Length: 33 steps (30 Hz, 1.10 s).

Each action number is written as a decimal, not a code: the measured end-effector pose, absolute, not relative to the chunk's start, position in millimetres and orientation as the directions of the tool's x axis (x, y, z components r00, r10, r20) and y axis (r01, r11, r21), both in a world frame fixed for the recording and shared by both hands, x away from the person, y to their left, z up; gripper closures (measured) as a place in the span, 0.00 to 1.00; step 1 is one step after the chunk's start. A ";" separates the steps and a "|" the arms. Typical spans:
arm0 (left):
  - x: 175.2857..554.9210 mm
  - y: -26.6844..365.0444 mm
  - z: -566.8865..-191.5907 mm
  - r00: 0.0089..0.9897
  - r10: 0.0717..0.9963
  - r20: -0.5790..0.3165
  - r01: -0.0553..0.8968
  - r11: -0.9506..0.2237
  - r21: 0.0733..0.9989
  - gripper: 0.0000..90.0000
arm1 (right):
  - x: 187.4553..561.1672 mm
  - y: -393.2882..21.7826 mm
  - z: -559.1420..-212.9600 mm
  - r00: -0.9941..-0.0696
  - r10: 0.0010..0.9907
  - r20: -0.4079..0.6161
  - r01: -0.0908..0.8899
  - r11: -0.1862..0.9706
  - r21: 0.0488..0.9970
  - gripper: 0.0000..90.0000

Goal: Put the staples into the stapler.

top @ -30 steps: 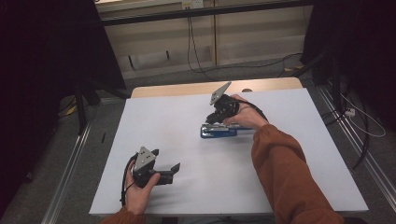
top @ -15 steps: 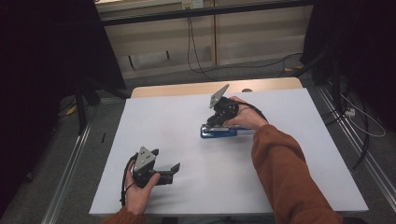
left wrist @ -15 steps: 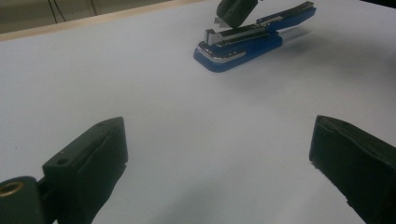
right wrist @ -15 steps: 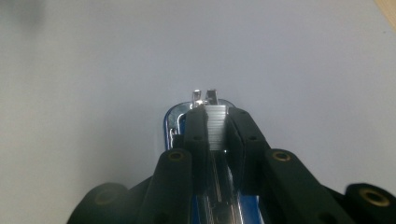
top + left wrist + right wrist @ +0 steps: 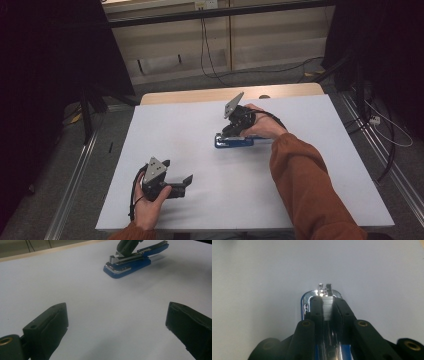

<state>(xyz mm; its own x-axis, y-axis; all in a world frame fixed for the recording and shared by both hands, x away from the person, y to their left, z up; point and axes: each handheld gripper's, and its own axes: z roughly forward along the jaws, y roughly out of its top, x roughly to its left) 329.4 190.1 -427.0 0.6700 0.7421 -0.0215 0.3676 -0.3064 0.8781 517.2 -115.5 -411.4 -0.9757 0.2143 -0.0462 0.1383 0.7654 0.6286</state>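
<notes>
Dim room, cables on the floor behind, and a plain white table top (image 5: 310, 165) with a wooden edge at the far side.

Nearest to the camera, the left gripper (image 5: 183, 182) rests low on the table with its jaws spread wide and nothing between them. In the left gripper view its black pads (image 5: 51, 326) frame bare white surface, and the blue stapler (image 5: 128, 263) lies well beyond them, up and to the right.

Further out, the right gripper (image 5: 231, 131) is angled down onto that stapler (image 5: 234, 142). Its jaws are pinched nearly together on a strip of staples (image 5: 328, 308) that sits in the open magazine channel, just short of the chrome nose (image 5: 308, 298).

Looks to me like a reload in progress. To do it well I'd keep the strip square to the channel, legs down, and slide it rather than press, since those strips snap at the glue lines if twisted. The free gripper could come over and pin the base, because a smooth plastic base on that slick top will probably skate.

Materials: the strip is ribbed, bright steel, thin and brittle. The stapler is glossy blue plastic over polished metal, long and low with a rounded front. The pads look matte and rubbery.
</notes>
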 end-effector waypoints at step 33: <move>329.9 190.2 -427.7 0.676 0.737 -0.030 0.374 -0.307 0.875 0.05 | 517.3 -108.3 -414.6 -0.978 0.198 -0.064 0.114 0.768 0.630 0.88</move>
<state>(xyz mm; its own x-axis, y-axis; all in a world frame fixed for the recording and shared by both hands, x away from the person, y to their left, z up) 329.9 190.2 -427.7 0.6757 0.7366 -0.0302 0.3739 -0.3071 0.8751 517.3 -108.3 -414.6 -0.9782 0.1978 -0.0640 0.1141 0.7684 0.6297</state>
